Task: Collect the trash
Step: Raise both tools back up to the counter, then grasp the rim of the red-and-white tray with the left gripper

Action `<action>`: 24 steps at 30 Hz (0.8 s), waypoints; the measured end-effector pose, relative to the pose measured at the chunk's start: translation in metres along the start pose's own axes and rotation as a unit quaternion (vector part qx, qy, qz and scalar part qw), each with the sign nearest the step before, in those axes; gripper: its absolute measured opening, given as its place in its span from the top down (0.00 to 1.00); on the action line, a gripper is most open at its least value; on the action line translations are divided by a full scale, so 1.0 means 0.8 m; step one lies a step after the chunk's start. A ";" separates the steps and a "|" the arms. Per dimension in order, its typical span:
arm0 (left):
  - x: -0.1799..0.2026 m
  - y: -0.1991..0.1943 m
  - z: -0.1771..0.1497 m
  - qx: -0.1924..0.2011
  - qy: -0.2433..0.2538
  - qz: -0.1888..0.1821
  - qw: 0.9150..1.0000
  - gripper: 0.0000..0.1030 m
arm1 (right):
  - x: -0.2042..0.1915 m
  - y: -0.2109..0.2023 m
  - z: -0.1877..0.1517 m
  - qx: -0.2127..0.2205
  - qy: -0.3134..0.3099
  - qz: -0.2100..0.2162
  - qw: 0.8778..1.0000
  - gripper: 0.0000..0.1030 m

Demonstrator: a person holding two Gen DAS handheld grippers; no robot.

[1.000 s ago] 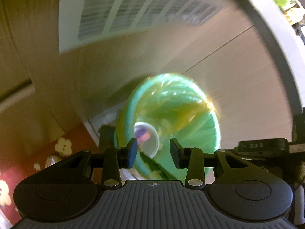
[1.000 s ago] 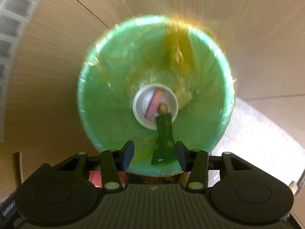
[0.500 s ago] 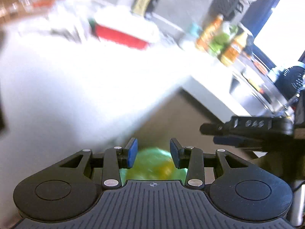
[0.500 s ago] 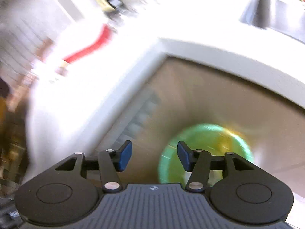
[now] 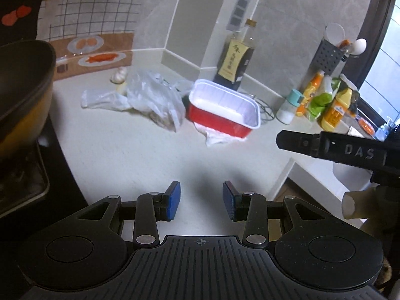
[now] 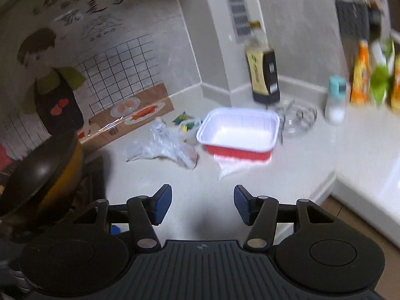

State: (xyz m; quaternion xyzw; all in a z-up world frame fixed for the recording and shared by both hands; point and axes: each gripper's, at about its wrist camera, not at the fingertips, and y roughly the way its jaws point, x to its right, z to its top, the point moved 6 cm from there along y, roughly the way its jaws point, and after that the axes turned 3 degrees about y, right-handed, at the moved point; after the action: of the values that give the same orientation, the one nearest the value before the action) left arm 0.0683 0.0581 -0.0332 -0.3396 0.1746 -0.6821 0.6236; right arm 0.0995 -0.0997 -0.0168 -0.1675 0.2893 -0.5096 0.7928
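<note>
On the white counter (image 5: pixel 130 155) lies a red food tray (image 5: pixel 225 111) with a white inside, resting on a white wrapper (image 5: pixel 217 137). Left of it sits a crumpled clear plastic bag (image 5: pixel 152 97). The right wrist view shows the same tray (image 6: pixel 238 131), the bag (image 6: pixel 165 145) and small green packets (image 6: pixel 185 120) behind. My left gripper (image 5: pixel 201 201) hovers open over the near counter, nothing between its blue pads. My right gripper (image 6: pixel 202 206) also hangs above the counter, its jaws opening and empty. Part of the right gripper's body (image 5: pixel 345 150) shows in the left wrist view.
A dark pan (image 5: pixel 22 80) sits on the stove at the left. A dark sauce bottle (image 5: pixel 236 57) stands by the wall behind the tray. Bottles and packets (image 5: pixel 325 102) line the right, near a small white bottle (image 5: pixel 287 110) and a wire stand (image 6: pixel 297 120).
Both grippers have risen from over the green-lined bin on the floor to above the counter. The bin has left both views. The right jaws stand wider than before.
</note>
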 end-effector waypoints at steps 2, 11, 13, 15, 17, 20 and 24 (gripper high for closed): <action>-0.013 0.002 0.005 -0.001 -0.004 -0.005 1.000 0.59 | -0.018 0.011 0.003 0.009 -0.014 -0.018 1.000 0.46; -0.056 0.029 0.005 0.001 -0.062 -0.037 0.997 0.59 | -0.029 0.054 -0.019 -0.003 -0.073 -0.073 0.995 0.41; -0.054 0.042 -0.002 -0.013 -0.067 -0.041 0.997 0.60 | -0.022 0.066 -0.024 -0.017 -0.085 -0.075 0.993 0.41; -0.050 0.050 -0.010 -0.020 -0.072 -0.037 0.997 0.60 | -0.012 0.078 -0.026 -0.026 -0.097 -0.081 0.992 0.41; -0.047 0.055 -0.018 -0.021 -0.088 -0.032 0.995 0.60 | -0.004 0.089 -0.026 -0.032 -0.112 -0.078 0.990 0.41; -0.043 0.055 -0.028 -0.022 -0.114 -0.015 0.993 0.60 | 0.000 0.105 -0.023 -0.040 -0.137 -0.051 0.988 0.39; -0.036 0.045 -0.042 -0.027 -0.101 0.016 0.994 0.60 | 0.002 0.139 -0.010 -0.063 -0.146 -0.005 0.987 0.39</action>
State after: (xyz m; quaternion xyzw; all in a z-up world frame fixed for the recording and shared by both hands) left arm 0.0713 0.0739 -0.0881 -0.4210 0.1343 -0.6290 0.6396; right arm 0.1737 -0.0536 -0.0856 -0.2906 0.2013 -0.4647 0.8118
